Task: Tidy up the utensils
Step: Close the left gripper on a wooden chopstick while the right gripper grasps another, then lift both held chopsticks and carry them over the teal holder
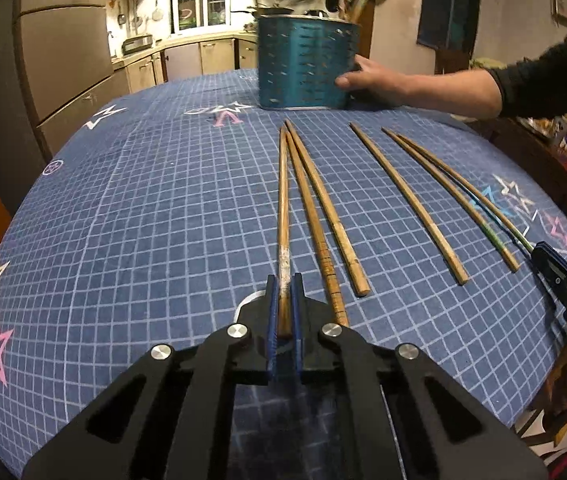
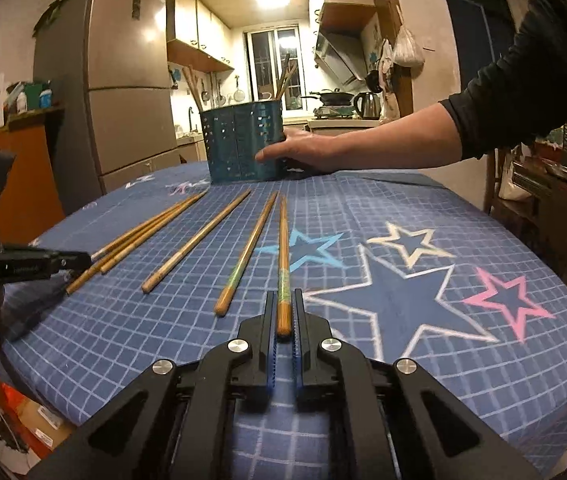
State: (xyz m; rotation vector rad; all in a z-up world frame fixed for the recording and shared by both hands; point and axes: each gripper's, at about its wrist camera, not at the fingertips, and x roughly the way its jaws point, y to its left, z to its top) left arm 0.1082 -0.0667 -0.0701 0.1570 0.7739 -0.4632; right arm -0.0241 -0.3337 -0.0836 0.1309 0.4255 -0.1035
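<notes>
Now we are working at a counter (image 1: 143, 200) covered with a blue grid-patterned cloth with printed stars. Our left tool (image 1: 283, 284) is gripping the near end of a worn, pale-marked wooden chopstick (image 1: 283, 216), its blue pads pressing on both sides. That chopstick is lying leftmost in a loose group of three, the two brown wooden chopsticks (image 1: 323, 216) beside it fanning toward us and meeting it at the far tips. Our right tool (image 2: 283, 300) is clamping the near end of a bamboo chopstick with a green-painted band (image 2: 282, 240), which is lying at the right end of the row. Just left of it a matching green-banded chopstick (image 2: 243, 256) is resting on the cloth, and further left a single plain wooden chopstick (image 2: 195, 240) is lying apart. At the far side of the counter a teal perforated metal utensil holder (image 2: 239, 144) is standing upright with a few sticks in it, and a bare hand (image 2: 303, 152) in a dark sleeve is touching its side.
</notes>
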